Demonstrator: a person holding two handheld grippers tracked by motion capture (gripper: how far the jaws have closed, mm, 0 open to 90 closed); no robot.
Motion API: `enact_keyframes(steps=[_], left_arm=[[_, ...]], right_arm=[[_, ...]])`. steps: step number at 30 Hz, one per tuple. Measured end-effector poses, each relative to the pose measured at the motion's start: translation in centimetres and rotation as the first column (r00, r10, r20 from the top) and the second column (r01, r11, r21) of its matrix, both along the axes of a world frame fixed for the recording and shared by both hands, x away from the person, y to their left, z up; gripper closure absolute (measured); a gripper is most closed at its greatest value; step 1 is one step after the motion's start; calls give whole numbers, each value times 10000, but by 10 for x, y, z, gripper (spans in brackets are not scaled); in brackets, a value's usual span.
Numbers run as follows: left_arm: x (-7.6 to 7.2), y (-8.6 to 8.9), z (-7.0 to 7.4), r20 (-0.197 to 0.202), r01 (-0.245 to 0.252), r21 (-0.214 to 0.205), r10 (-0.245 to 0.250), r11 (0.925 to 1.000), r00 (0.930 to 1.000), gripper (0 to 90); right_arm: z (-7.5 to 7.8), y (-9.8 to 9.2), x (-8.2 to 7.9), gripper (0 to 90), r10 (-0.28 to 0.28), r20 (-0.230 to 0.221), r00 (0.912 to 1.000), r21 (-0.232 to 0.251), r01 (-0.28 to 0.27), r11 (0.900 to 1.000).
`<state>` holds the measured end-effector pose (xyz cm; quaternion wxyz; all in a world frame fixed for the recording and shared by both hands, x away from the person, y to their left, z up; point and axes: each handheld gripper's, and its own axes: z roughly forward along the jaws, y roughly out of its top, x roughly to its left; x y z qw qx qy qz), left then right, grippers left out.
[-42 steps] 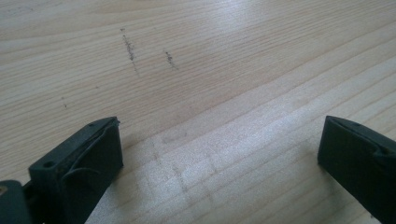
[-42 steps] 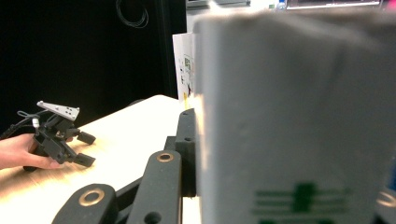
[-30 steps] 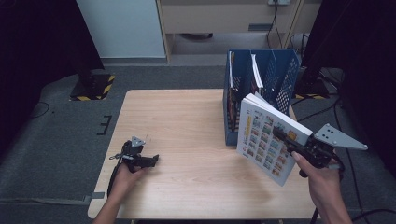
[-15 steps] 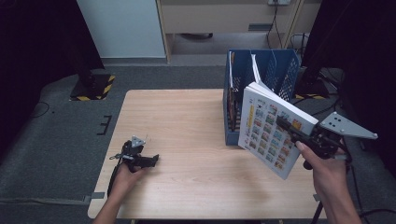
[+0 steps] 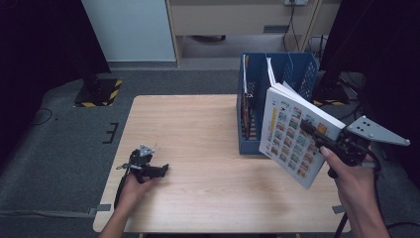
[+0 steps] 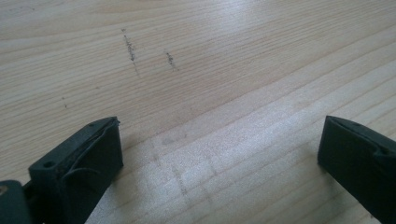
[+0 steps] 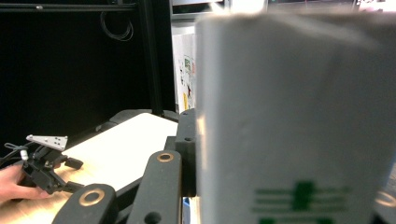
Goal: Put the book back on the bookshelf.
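Observation:
A thick book (image 5: 289, 134) with a white cover of small coloured pictures hangs tilted in the air at the table's right side, just in front of the blue file rack (image 5: 255, 144). My right gripper (image 5: 317, 136) is shut on the book's near edge. In the right gripper view the book's white page block (image 7: 289, 116) is pressed against the black jaw. My left gripper (image 5: 161, 171) rests on the wooden table (image 5: 198, 124) near the front left, held by a hand. Its jaws stand wide open over bare wood (image 6: 219, 93).
The blue rack stands at the table's back right and holds upright white papers (image 5: 270, 72) and a dark book (image 5: 246, 106). Dark floor surrounds the table, with a white cabinet (image 5: 129, 29) behind. The left gripper (image 7: 72, 175) also shows far off in the right gripper view.
My right gripper has lifted the book a little higher beside the rack. The left gripper has stayed where it was.

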<state>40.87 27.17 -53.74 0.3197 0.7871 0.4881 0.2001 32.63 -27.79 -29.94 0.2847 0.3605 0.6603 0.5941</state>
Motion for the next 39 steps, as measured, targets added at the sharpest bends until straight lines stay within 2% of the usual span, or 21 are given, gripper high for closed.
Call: enact_keyframes(steps=[23, 31, 39], left_arm=[[0, 0, 0, 1, -37, 0, 37, 10000, 10000, 0], [0, 0, 0, 1, -45, 3, 45, 10000, 10000, 0], [0, -1, 0, -1, -55, 3, 55, 10000, 10000, 0]], right_arm=[[8, -22, -6, 738, -761, 99, 9970, 16, 761, 9971], [18, -25, 1, 738, -1154, 208, 9931, -95, 1156, 9933], [29, -31, 8, 738, -1456, 265, 9890, -5, 1457, 9893]])
